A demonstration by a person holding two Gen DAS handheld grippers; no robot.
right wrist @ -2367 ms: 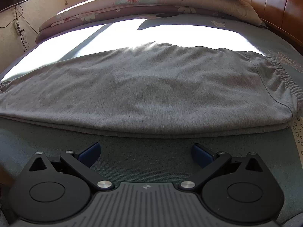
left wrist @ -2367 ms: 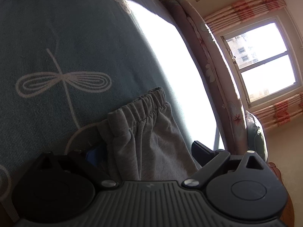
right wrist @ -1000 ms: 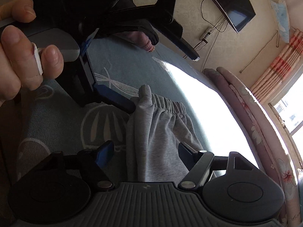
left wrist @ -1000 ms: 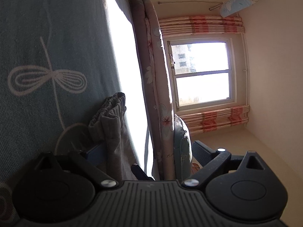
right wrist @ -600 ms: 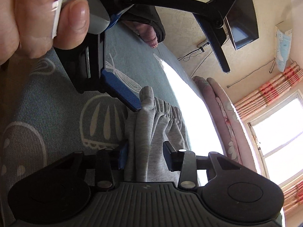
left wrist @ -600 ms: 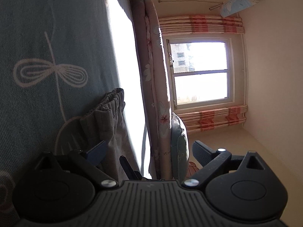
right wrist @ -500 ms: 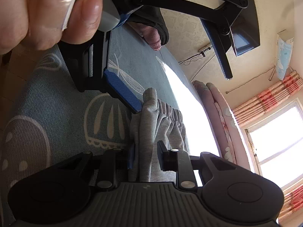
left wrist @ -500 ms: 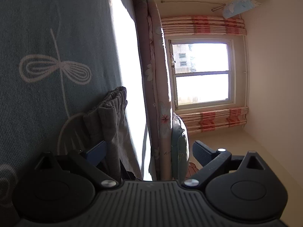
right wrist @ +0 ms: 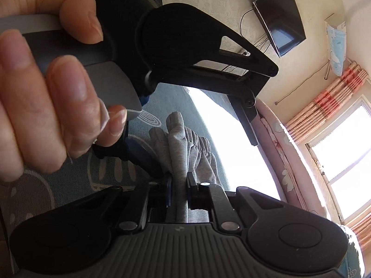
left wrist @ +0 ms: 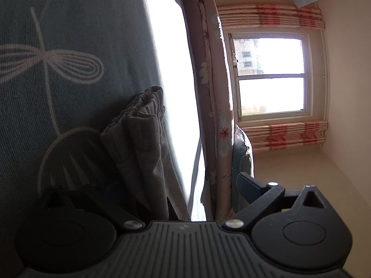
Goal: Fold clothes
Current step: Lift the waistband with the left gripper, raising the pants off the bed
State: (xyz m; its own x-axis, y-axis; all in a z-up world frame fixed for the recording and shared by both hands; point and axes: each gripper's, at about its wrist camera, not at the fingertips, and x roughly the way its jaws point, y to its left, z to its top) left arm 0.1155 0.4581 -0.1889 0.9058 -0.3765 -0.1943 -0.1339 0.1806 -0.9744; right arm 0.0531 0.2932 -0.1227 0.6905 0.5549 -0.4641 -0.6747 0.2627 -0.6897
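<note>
The grey trousers lie on the teal bedsheet, and their elastic waistband is bunched upright. My right gripper is shut on a fold of this waistband, the pads pressing the cloth from both sides. A person's hand holds the left gripper just above it. One blue pad of the left gripper sits beside the cloth. In the left wrist view the left gripper stands open. The trousers lie between its jaws near the left finger, which is lost in shadow.
A rolled floral quilt and a pillow run along the far side of the bed. Beyond them are the window and striped curtains. A television hangs on the wall. Strong sunlight falls across the sheet.
My right gripper's jaws have shut on the waistband fold. The left gripper and its hand have come closer over the right gripper, and the cloth now stands more bunched.
</note>
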